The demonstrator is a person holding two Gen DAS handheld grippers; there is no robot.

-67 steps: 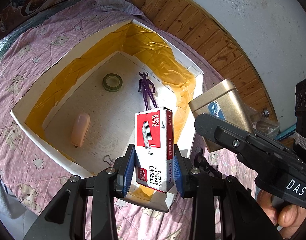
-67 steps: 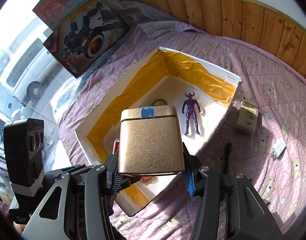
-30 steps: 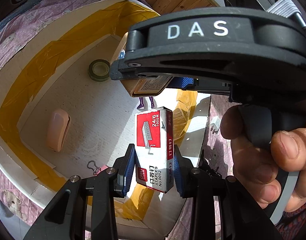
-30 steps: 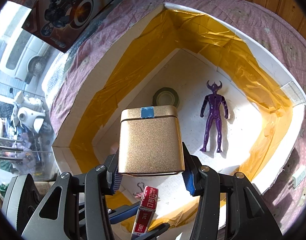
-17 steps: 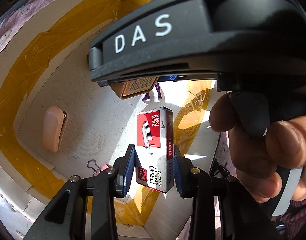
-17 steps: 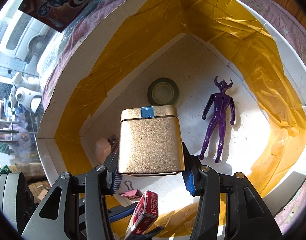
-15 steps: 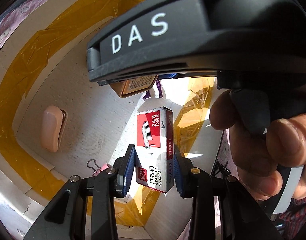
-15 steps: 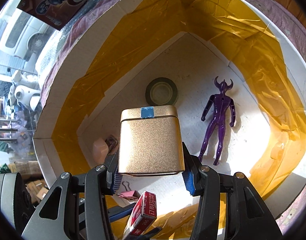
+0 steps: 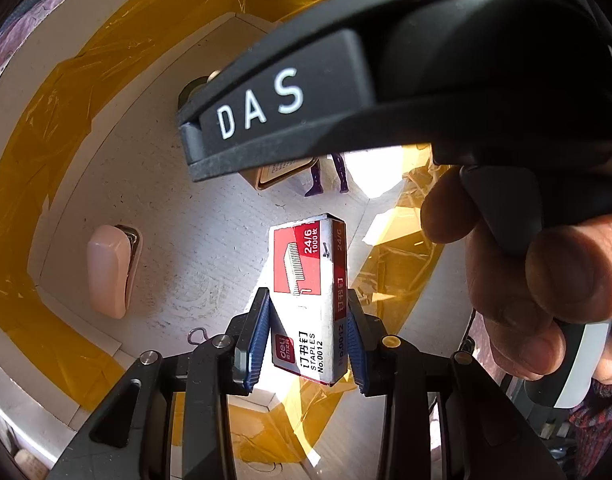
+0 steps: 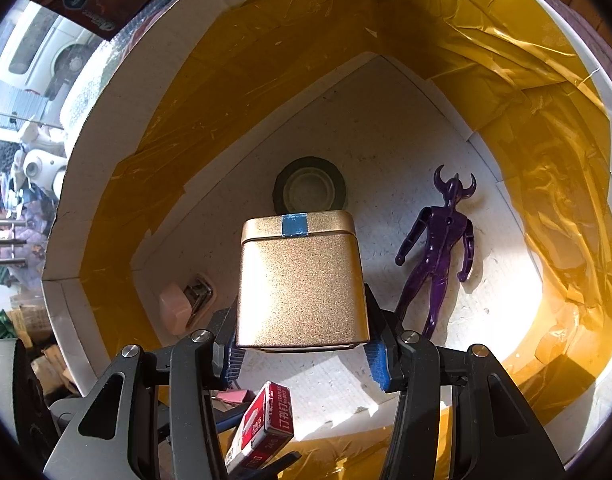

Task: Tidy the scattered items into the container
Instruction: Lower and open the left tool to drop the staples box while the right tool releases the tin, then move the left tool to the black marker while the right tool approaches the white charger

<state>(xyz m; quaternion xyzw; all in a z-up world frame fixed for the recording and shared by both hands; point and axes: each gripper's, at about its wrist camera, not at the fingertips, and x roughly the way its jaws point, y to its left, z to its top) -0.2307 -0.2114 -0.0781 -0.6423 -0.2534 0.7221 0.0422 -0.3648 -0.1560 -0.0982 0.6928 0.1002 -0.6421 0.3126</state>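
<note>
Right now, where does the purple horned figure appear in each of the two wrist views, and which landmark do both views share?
Left wrist view: only the legs of the purple horned figure show, upper centre, just under the black body of the right tool.
Right wrist view: the purple horned figure lies whole on the white box floor, right of centre, beside the gold tin.
Shared landmark: the pink stapler near the left wall.

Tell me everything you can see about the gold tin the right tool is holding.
The gold tin is a squarish, round-cornered box with a sparkly metallic finish. A blue strip of tape bridges the seam of its shut lid. The right tool clamps its lower sides between blue-padded fingers, holding it lid-forward above the white floor of the box. A printed label on its base shows in the left view. Nothing else touches it.
</note>
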